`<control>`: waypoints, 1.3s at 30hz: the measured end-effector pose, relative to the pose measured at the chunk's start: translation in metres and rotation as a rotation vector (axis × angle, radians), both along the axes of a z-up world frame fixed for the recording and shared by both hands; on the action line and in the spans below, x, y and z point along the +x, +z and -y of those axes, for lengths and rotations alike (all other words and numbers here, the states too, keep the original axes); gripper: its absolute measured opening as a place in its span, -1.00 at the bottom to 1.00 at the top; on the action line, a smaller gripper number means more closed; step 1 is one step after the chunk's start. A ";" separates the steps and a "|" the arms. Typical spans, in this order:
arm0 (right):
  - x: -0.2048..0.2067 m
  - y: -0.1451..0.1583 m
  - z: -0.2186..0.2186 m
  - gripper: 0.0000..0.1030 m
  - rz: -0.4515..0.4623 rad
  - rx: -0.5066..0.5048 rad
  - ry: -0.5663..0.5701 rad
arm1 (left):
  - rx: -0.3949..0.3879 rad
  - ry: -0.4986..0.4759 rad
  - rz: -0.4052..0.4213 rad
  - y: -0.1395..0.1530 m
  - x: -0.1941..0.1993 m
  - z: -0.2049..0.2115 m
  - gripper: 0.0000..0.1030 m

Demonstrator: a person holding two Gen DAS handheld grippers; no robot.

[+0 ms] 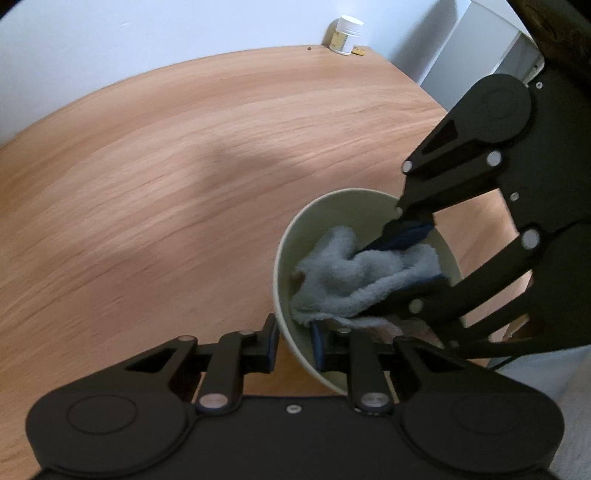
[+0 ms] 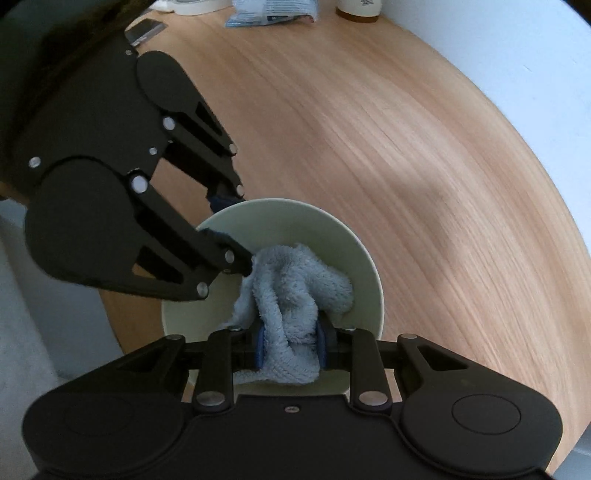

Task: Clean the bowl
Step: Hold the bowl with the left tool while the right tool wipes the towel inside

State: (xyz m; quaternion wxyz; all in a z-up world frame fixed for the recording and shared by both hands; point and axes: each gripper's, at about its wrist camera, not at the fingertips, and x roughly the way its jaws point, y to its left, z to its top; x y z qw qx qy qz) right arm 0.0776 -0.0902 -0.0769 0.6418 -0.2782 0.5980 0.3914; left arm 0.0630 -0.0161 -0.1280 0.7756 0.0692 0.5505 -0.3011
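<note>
A pale green bowl [image 1: 332, 210] is held tilted above the wooden table. My left gripper [image 1: 295, 345] is shut on the bowl's near rim, one finger outside and one inside. My right gripper [image 2: 290, 349] is shut on a light blue-grey terry cloth [image 2: 295, 288] and presses it into the bowl [image 2: 295, 218]. In the left wrist view the cloth [image 1: 351, 273] fills the bowl's lower inside and the right gripper [image 1: 402, 258] reaches in from the right. In the right wrist view the left gripper [image 2: 225, 218] clamps the bowl's left rim.
The wooden table [image 1: 166, 177] spreads under the bowl. A white jar [image 1: 345, 35] stands at its far edge by the wall. In the right wrist view a blue packet [image 2: 273, 13], a jar [image 2: 358, 9] and a dark flat item [image 2: 146, 29] lie at the far side.
</note>
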 end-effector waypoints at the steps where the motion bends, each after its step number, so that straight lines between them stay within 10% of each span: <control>1: -0.002 -0.001 0.000 -0.44 0.012 -0.003 0.002 | 0.000 -0.006 0.000 0.000 0.000 0.000 -0.66; 15: -0.027 0.024 0.012 -0.46 0.256 -0.029 -0.100 | 0.009 0.005 -0.007 -0.002 0.005 0.005 -0.64; 39: -0.030 0.014 0.003 -0.44 0.224 -0.060 -0.008 | -0.035 -0.026 -0.043 -0.003 0.008 0.003 -0.59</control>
